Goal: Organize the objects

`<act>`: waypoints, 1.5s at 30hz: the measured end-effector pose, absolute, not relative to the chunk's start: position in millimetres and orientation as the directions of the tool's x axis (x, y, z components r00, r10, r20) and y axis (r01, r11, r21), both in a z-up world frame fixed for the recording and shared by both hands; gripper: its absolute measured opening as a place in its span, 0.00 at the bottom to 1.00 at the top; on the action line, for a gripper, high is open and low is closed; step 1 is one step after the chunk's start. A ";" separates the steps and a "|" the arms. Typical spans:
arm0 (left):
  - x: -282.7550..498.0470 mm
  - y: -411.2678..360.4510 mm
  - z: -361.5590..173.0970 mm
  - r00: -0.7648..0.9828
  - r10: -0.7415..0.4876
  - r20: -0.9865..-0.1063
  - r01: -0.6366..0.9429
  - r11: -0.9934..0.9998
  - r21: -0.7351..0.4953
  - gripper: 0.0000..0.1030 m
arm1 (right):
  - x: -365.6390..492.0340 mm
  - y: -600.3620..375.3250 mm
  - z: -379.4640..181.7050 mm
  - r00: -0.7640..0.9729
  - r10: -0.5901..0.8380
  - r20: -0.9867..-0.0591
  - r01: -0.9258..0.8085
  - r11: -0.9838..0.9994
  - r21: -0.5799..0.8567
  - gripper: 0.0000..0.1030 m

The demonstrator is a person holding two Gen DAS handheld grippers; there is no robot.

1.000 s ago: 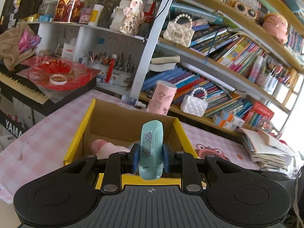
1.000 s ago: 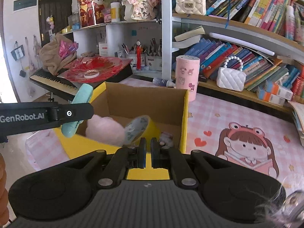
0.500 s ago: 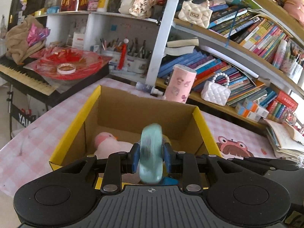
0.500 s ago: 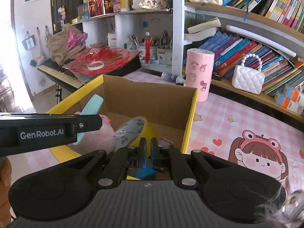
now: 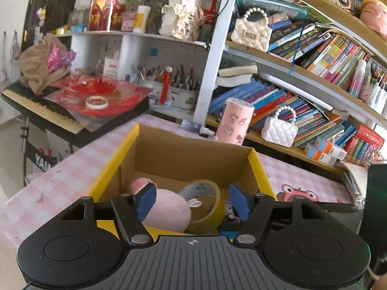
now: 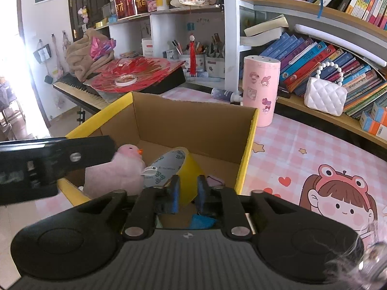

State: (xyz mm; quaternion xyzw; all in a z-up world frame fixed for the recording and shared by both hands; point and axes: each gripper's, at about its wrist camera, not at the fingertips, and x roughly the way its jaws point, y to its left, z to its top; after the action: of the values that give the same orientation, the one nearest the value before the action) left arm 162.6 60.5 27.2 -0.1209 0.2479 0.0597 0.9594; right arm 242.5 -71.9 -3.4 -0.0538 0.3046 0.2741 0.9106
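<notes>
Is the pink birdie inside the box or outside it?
Inside. The pink plush bird lies within the walls of the cardboard box, touching the roll of yellow tape beside it.

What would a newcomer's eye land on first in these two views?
Probably the yellow-rimmed cardboard box on the pink checked table, with a pink plush bird and a yellow tape roll leaning together inside. The left gripper hangs wide open above them. Behind, a pink cartoon-printed canister stands before crowded bookshelves.
</notes>
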 end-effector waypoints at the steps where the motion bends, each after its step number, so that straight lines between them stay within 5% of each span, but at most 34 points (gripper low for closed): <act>1: 159.2 61.5 28.4 0.871 0.070 -0.486 -0.187 0.963 -0.197 0.75 | 242.5 -72.0 -3.1 0.666 0.468 -0.580 -0.531 0.844 0.071 0.30; 18: 110.6 91.1 23.0 0.826 0.262 -0.500 -0.417 0.880 -0.227 0.83 | 233.9 -74.1 2.5 0.655 0.511 -0.557 -0.558 0.824 0.100 0.34; 32: 91.0 88.0 29.6 0.884 0.097 -0.458 -0.230 0.942 -0.245 0.86 | 174.8 -89.7 28.5 0.754 0.400 -0.520 -0.424 0.902 0.079 0.37; 45: 38.8 95.0 19.1 0.859 -0.060 -0.508 -0.061 0.974 -0.219 0.90 | 69.2 -97.4 18.9 0.817 0.181 -0.547 -0.180 0.982 0.055 0.42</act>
State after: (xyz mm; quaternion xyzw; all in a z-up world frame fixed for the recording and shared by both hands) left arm 38.8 95.0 19.1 -0.1142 0.2652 0.0002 0.9574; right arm 69.2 -97.4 18.9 0.0003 0.2870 0.0947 0.9532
